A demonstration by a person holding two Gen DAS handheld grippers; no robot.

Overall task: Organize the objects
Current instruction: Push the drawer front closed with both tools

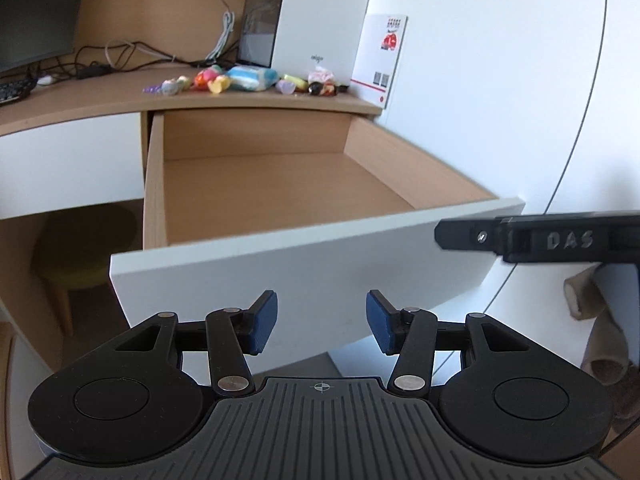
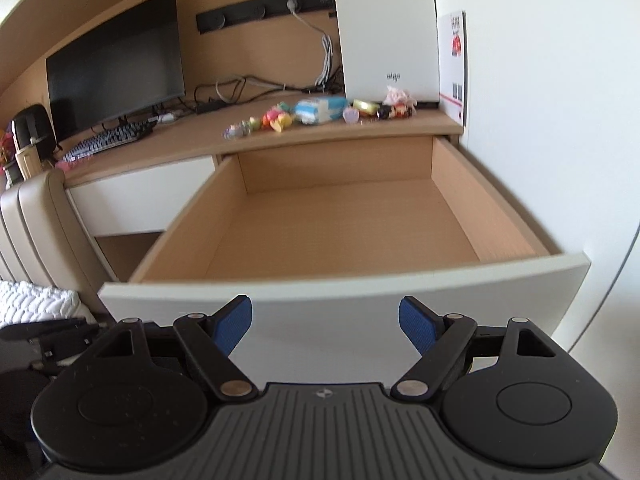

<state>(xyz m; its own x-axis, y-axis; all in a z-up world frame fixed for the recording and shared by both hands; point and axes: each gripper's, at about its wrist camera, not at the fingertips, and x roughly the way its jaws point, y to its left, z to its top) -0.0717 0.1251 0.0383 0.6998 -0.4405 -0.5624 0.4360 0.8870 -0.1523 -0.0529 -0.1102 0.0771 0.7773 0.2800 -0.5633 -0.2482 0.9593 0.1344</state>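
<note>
Both tongs hover before the pulled-out drawer [image 1: 280,184], holding nothing: the left tongs [image 1: 322,322] stand moderately apart, the right tongs [image 2: 326,326] wider. The small colourful objects [image 1: 248,80] lie on the counter [image 1: 80,100] behind the drawer. Only the right view shows the monitor [image 2: 116,64] and keyboard [image 2: 106,140]; only the left shows the other tool's side.

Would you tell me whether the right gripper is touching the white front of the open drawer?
Cannot tell. In the right wrist view the right gripper has open, empty jaws in front of the drawer front, but neither view shows a plain gap or contact between them.
</note>
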